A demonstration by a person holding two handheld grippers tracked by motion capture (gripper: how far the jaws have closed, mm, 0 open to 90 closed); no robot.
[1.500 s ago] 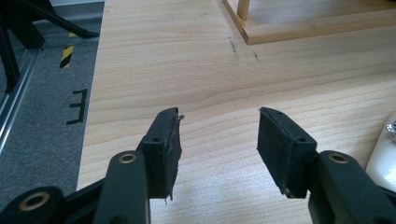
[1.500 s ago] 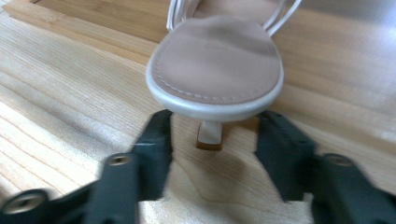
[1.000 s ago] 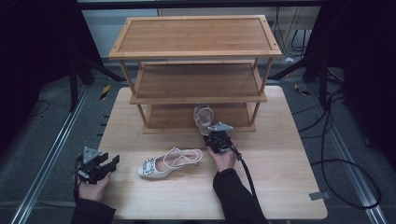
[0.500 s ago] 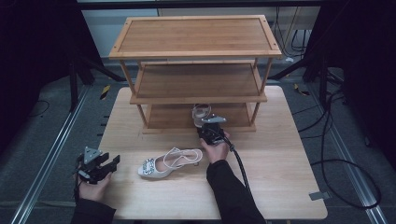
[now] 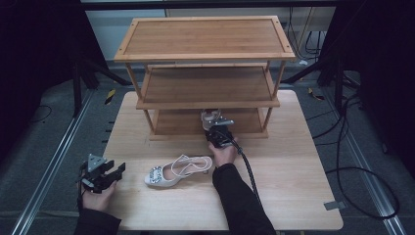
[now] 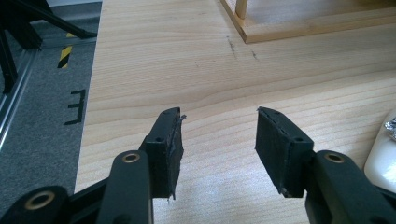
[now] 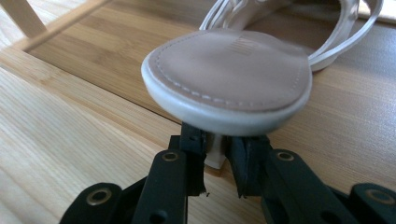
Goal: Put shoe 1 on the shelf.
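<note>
Your right tool (image 5: pixel 215 128) is clamped on the block heel of a pale cream slingback sandal (image 7: pixel 229 79), jaws pinched tight just under the heel seat, and you're carrying that shoe in at the front lip of the three-tier bamboo shoe rack (image 5: pixel 205 73), right at its bottom shelf (image 5: pixel 181 122). In the right gripper view the heel end faces you and the straps and toe run away into the shelf, so its long axis points from the front edge of the surface toward the back, toe first. I'd call it roughly halfway home: the heel sits over the shelf's front rail, and whether the sole is down on the wood I can't tell. You'll need to ease it deeper, set it flat, then let go. The matching cream sandal with the sparkly square buckle (image 5: pixel 177 170) lies untouched on the pale wooden surface (image 5: pixel 293 196), in the near half and a little left of centre, its long axis running along the front edge, buckled toe toward the left edge, heel toward the right. Your left tool (image 5: pixel 116 171) waits near the front-left corner, jaws spread wide with nothing between them, aimed at that buckle. So one shoe going in, one left to fetch, by my read.
</note>
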